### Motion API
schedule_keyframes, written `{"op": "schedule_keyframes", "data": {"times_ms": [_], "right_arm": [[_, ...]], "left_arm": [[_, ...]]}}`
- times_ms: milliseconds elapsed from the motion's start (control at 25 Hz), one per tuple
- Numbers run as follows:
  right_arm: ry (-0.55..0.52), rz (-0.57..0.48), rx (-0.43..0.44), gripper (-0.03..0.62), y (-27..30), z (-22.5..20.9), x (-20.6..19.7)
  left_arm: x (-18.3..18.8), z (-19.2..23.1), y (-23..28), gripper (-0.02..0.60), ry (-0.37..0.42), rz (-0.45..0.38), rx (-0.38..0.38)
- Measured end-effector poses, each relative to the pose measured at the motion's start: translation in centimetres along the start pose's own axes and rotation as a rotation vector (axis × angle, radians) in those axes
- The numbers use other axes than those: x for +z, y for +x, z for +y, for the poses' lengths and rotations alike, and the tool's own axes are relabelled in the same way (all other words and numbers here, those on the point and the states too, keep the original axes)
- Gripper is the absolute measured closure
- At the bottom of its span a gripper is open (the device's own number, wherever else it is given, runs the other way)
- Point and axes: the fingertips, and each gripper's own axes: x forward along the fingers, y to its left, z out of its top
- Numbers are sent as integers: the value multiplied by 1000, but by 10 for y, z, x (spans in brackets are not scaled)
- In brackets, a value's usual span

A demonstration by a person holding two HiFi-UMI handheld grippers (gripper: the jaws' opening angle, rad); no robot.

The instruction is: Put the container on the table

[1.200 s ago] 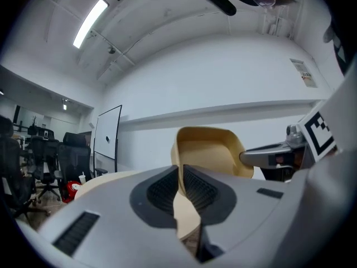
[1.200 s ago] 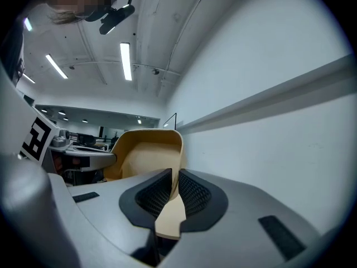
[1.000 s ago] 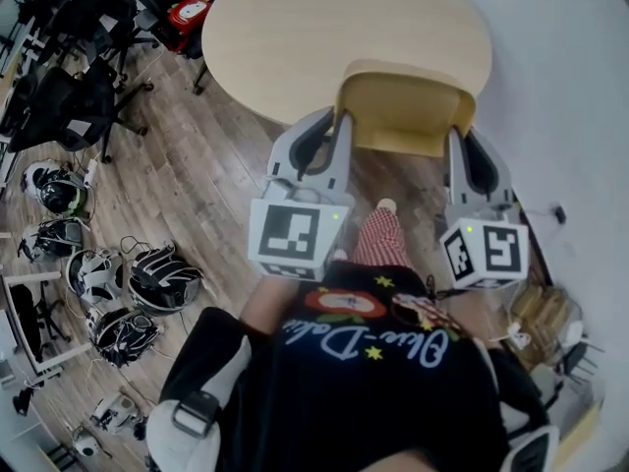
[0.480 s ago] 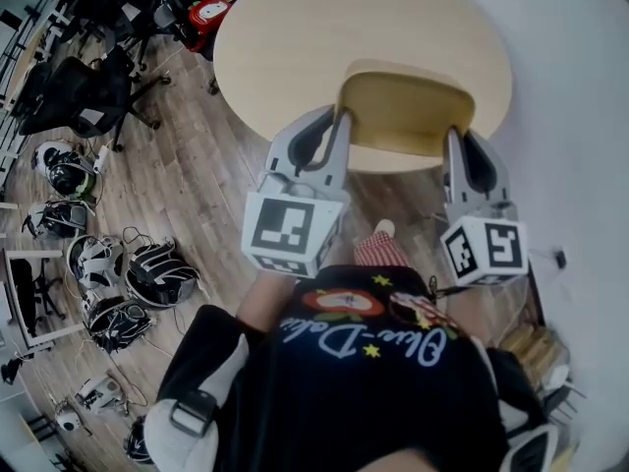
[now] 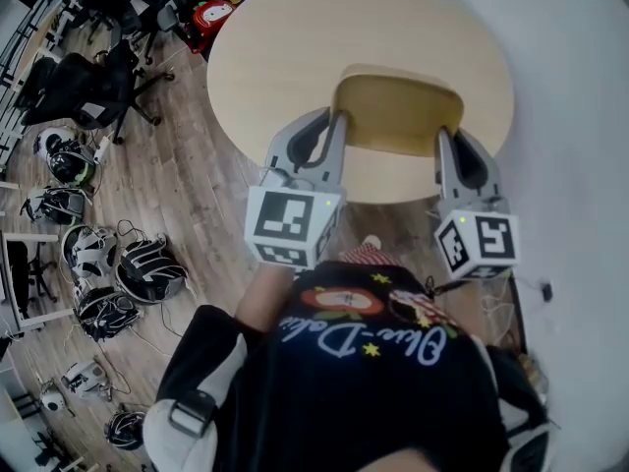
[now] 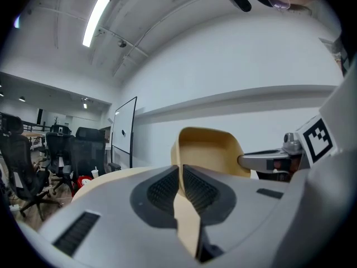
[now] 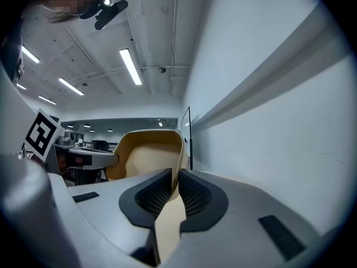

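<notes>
While both tools clamp it, the tan container (image 5: 398, 106) hangs in front of the person at about 1 o'clock in the head view, over the near edge of the round table (image 5: 295, 37) (whether its base touches the tabletop cannot be told). The left gripper (image 5: 337, 118) has its jaws closed on the container's 9 o'clock wall and the right gripper (image 5: 442, 134) on its 3 o'clock wall, each pinching the thin wall between ribbed pads. Office chairs (image 5: 93, 82) stand at 10 o'clock on the wooden floor, helmets (image 5: 138, 268) at 8 o'clock.
</notes>
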Motion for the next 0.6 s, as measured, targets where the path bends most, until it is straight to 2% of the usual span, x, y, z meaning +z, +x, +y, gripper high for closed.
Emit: {"op": "schedule_keyframes", "data": {"times_ms": [320, 600], "right_arm": [[2, 62, 48, 556, 36, -35, -9], [22, 133, 50, 556, 81, -32, -44]], "left_arm": [[-6, -1, 45, 558, 5, 60, 54], [-39, 33, 73, 558, 3, 126, 57]]}}
